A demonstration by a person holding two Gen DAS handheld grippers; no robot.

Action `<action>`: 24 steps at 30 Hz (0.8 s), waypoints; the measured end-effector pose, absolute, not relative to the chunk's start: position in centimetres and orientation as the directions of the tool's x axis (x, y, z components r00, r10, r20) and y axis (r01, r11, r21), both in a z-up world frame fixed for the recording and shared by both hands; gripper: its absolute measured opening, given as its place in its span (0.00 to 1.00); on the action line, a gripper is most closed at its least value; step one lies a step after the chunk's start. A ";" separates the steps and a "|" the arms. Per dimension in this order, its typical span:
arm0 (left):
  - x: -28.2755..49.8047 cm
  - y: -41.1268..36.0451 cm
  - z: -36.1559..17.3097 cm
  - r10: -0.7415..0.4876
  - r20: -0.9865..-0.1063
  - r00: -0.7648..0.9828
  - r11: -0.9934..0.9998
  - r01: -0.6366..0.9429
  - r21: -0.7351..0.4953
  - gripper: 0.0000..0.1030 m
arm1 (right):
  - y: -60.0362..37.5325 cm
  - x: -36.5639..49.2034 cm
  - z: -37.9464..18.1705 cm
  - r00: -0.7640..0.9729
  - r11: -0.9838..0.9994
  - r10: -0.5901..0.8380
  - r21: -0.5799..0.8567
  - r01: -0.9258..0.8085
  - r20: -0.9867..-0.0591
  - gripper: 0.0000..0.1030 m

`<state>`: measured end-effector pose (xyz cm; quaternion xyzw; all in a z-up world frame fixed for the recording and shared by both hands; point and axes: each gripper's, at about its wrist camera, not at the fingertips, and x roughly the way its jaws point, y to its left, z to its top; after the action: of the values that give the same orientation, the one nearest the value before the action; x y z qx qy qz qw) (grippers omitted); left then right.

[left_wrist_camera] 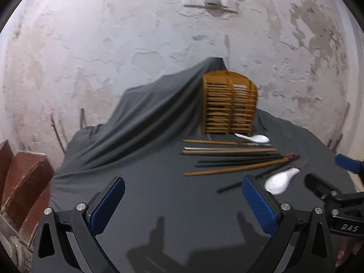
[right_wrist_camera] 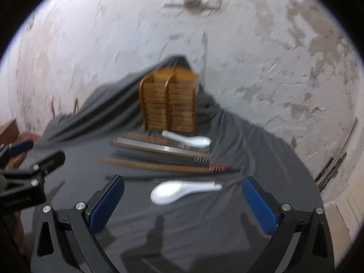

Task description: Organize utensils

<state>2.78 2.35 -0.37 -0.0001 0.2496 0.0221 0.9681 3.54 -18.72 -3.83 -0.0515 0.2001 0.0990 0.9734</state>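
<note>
Chopsticks (left_wrist_camera: 229,157) lie in a loose row mid-bench, white spoon (right_wrist_camera: 182,191) just at their 6 o'clock, second spoon (left_wrist_camera: 252,137) at 12, touching the foot of the wooden holder (left_wrist_camera: 229,104). Grey cloth (left_wrist_camera: 159,204) covers the bench. Left claw (left_wrist_camera: 183,207) and right claw (right_wrist_camera: 183,207) both gape wide, holding nothing.

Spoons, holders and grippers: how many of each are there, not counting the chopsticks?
White ceramic spoons: 2, near spoon and far spoon
Slatted wooden utensil holder: 1
Blue-padded two-finger grippers: 2, left gripper and right gripper, both open
Total: 5
</note>
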 end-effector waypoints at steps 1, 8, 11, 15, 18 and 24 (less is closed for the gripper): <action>2.7 2.4 -0.2 0.031 -0.495 0.868 0.999 -0.031 0.008 1.00 | -19.0 3.1 -3.5 0.896 0.977 0.172 -0.046 -0.208 -0.410 1.00; 0.2 2.9 1.7 -0.031 -0.577 0.816 0.997 0.068 0.043 1.00 | -19.9 0.2 -1.2 0.866 0.979 0.129 -0.078 -0.189 -0.484 1.00; -1.5 3.7 3.0 -0.037 -0.574 0.818 0.994 0.086 0.060 1.00 | -20.7 -0.8 -0.4 0.862 0.981 0.089 -0.107 -0.164 -0.499 1.00; -3.4 4.8 4.6 -0.063 -0.567 0.822 0.995 0.095 0.027 1.00 | -21.5 -1.7 0.2 0.848 0.981 0.086 -0.105 -0.164 -0.522 1.00; -4.3 4.9 5.6 -0.065 -0.555 0.830 0.995 0.098 0.030 1.00 | -21.7 -2.0 0.5 0.852 0.981 0.078 -0.110 -0.157 -0.518 1.00; -4.7 4.3 5.6 -0.086 -0.566 0.820 0.992 0.123 0.028 1.00 | -21.9 -2.3 0.4 0.847 0.979 0.082 -0.117 -0.167 -0.525 1.00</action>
<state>-4.74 4.30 5.61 0.0315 0.2948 -0.0547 0.9535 -2.29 -21.87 0.45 -0.0793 0.2687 0.0650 0.9577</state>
